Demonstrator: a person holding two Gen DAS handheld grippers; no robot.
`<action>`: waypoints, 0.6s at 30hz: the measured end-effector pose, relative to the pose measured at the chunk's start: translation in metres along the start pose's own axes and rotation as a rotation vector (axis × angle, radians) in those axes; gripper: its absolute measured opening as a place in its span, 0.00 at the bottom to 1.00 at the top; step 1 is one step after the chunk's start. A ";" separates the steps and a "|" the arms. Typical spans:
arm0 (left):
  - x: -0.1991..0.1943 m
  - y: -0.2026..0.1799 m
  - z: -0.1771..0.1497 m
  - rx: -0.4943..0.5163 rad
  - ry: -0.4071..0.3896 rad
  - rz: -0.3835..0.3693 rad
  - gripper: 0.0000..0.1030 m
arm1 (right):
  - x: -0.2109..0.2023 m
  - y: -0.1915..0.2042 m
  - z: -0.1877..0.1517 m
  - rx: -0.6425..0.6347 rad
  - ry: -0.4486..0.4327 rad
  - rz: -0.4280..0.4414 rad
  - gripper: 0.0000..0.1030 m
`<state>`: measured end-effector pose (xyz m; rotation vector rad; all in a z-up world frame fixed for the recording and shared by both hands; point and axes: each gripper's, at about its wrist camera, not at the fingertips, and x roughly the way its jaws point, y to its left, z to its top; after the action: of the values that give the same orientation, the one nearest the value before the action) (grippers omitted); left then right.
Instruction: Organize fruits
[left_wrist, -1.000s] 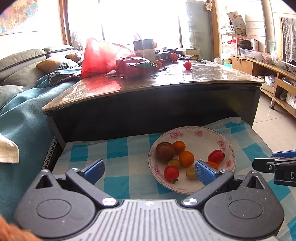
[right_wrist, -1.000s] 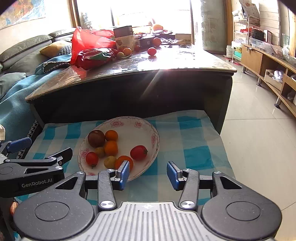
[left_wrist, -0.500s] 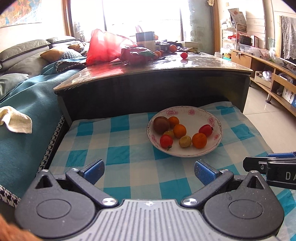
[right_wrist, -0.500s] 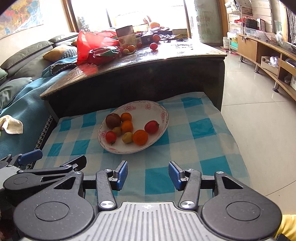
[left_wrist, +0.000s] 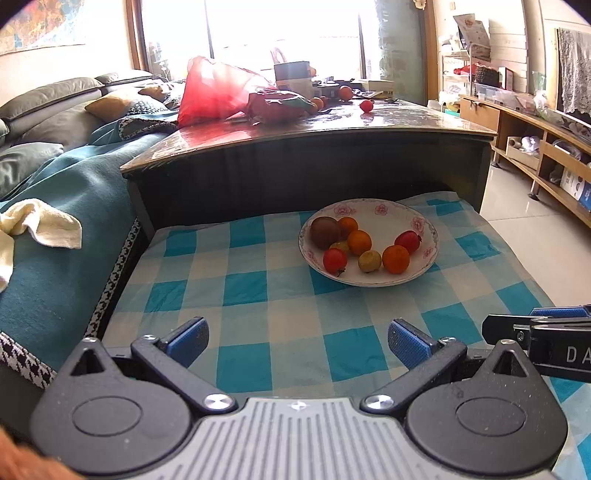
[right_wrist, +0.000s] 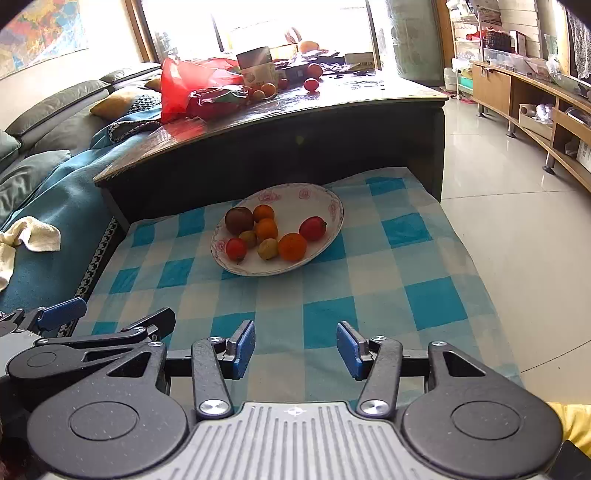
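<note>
Both tongs are held low over the blue checked cloth (left_wrist: 258, 295), well short of the flowered plate (left_wrist: 424, 225). The left tongs (left_wrist: 297, 341) are spread wide and hold nothing; the right tongs (right_wrist: 295, 349) stand moderately apart, likewise with nothing between the pads. The plate sits on the far half of the cloth, just before the dark desk (left_wrist: 332, 122), and carries eight pieces: a dark brown fruit (left_wrist: 325, 230), three orange ones, two red tomatoes and two small yellowish ones. More fruit lies on the desk, including a red tomato (left_wrist: 365, 106) beside the red bag (left_wrist: 214, 88). Judgement: either the fruit is gathered and the tongs idle, or a fresh pick is due. For a pick, approach from above, straddle one piece at the cluster's edge, and close gently, since tomatoes bruise and round fruit rolls.
</note>
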<state>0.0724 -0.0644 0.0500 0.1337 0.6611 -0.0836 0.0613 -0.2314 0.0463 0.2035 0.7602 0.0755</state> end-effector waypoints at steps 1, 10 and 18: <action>-0.001 0.000 -0.002 0.001 0.001 -0.001 1.00 | -0.001 0.000 -0.001 0.001 0.000 0.000 0.43; -0.013 0.002 -0.010 -0.011 0.000 -0.007 1.00 | -0.008 0.003 -0.010 0.000 0.003 0.000 0.43; -0.023 0.005 -0.018 -0.014 0.003 -0.009 1.00 | -0.017 0.008 -0.022 -0.001 0.010 -0.002 0.44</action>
<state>0.0440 -0.0563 0.0502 0.1178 0.6657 -0.0880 0.0342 -0.2229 0.0438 0.2012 0.7705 0.0752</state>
